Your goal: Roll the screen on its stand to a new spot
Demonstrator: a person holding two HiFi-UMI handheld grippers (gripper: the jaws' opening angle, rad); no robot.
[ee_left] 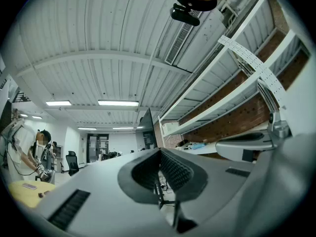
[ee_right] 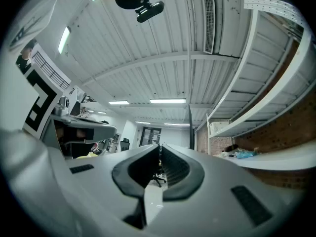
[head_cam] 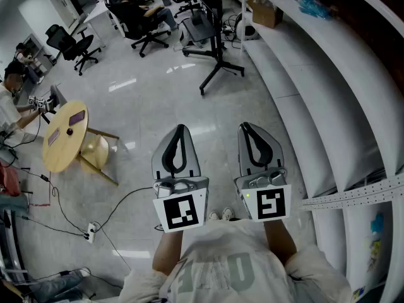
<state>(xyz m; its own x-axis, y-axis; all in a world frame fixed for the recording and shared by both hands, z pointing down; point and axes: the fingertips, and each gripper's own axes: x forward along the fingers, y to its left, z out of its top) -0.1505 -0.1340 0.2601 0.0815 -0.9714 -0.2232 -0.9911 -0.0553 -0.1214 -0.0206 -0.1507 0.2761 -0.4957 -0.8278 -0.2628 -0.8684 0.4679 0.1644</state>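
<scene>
Friend: Did you roll the screen (head_cam: 201,25) yet?

Me: No, not yet. It sits on its stand (head_cam: 219,60) far across the floor (head_cam: 145,106) from me, next to the long white shelves (head_cam: 297,74). I am well apart from it.

Friend: What are your claws doing?

Me: My left claw (head_cam: 182,129) is shut tight, with nothing in it. My right claw (head_cam: 245,126) is shut too, and it is empty as well. I hold them up in front of me, side by side, and both point toward the screen.

Friend: So nothing is done?

Me: I think so. Nothing touches the stand, so all of the job is left.

Friend: What comes first?

Me: I guess I have to walk up to it. Then I must open a claw and grab the pole, or push on it, so the stand rolls.

Friend: Is anything in the way?

Me: The floor between us looks bare. A round yellow surface (head_cam: 63,137) and a cable (head_cam: 123,201) are off to my left, so I would keep away from that side. The stand's legs stick out wide. I would watch my feet there.
</scene>
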